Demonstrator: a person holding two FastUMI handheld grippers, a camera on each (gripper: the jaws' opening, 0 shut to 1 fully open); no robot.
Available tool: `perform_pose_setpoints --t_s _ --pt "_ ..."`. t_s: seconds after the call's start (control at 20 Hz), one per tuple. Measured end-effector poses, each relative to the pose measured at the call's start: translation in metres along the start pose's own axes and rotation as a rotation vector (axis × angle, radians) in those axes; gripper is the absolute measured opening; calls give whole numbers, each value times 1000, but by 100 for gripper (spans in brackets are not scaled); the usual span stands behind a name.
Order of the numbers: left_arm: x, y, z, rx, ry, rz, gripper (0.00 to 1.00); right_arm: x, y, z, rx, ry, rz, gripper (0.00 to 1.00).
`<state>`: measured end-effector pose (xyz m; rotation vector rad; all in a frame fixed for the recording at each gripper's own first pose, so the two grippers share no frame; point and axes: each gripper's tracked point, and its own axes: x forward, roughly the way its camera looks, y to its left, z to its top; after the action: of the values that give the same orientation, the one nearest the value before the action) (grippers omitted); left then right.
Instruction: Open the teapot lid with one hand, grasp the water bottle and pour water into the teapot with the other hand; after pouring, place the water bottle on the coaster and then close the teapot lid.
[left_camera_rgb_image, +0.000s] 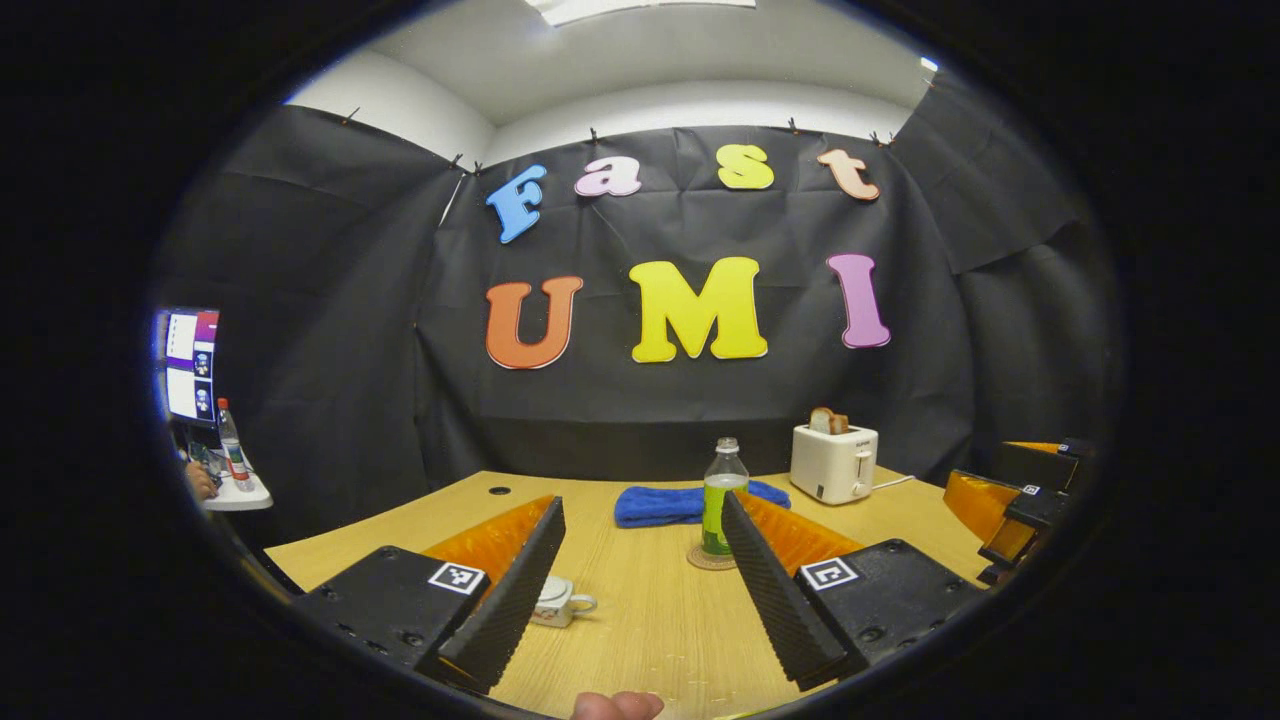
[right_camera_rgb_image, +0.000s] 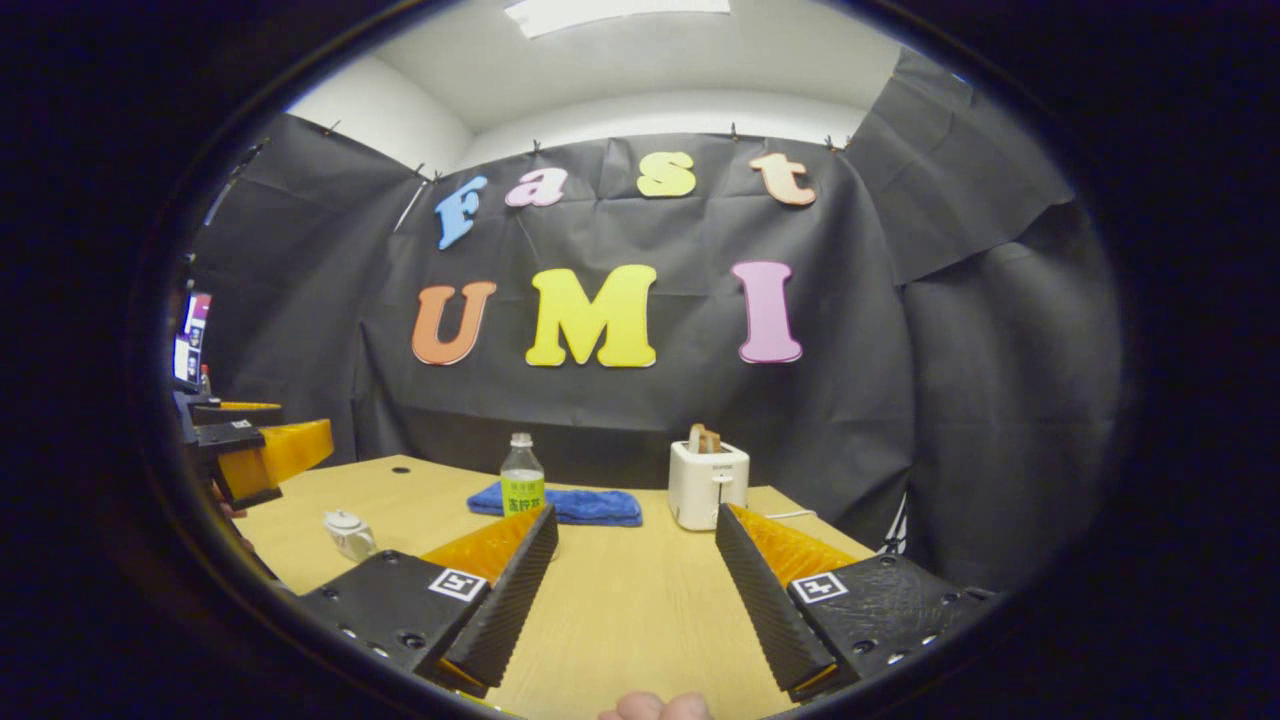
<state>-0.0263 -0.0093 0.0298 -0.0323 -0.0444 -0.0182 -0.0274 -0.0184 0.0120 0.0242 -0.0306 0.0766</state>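
**Both grippers spread, nothing held; bottle on coaster, teapot lid on**

Left gripper (left_camera_rgb_image: 640, 590): 2 fingers wide apart over the table (left_camera_rgb_image: 650, 620), holding nothing. In the left gripper view the teapot (left_camera_rgb_image: 556, 601) sits on the table low between the fingers, partly hidden behind the left finger, handle pointing right. Lid looks to be on, though mostly hidden here. Bottle (left_camera_rgb_image: 722, 494) stands upright on a round coaster (left_camera_rgb_image: 708, 559), farther back, just beside the right finger's tip in the picture. Blue towel (left_camera_rgb_image: 690, 503) lies flat behind the bottle. White toaster (left_camera_rgb_image: 833, 462) with bread in its slot stands to the right of the towel, cord trailing off right. A fingertip (left_camera_rgb_image: 615, 706) pokes in at the bottom edge. The other gripper shows at the far right edge of this view.

Right gripper (right_camera_rgb_image: 630, 590): fingers also wide apart, holding nothing. In the right gripper view the teapot (right_camera_rgb_image: 349, 534) sits at left on the table (right_camera_rgb_image: 630, 610), lid on, well apart from both fingers. Bottle (right_camera_rgb_image: 522, 478) upright behind the left finger's tip, its base hidden. Towel (right_camera_rgb_image: 580, 506) behind it, toaster (right_camera_rgb_image: 707, 482) to the right. The other gripper shows at the far left edge, above the table corner. Monitor (left_camera_rgb_image: 190, 365) and a second bottle (left_camera_rgb_image: 232, 445) on a side stand beyond the booth wall at left.
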Motion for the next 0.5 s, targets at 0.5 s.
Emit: perform_pose_setpoints --t_s 0.5 --pt "-8 -6 -3 14 10 -35 98 -6 31 4 2 -10 -15 95"
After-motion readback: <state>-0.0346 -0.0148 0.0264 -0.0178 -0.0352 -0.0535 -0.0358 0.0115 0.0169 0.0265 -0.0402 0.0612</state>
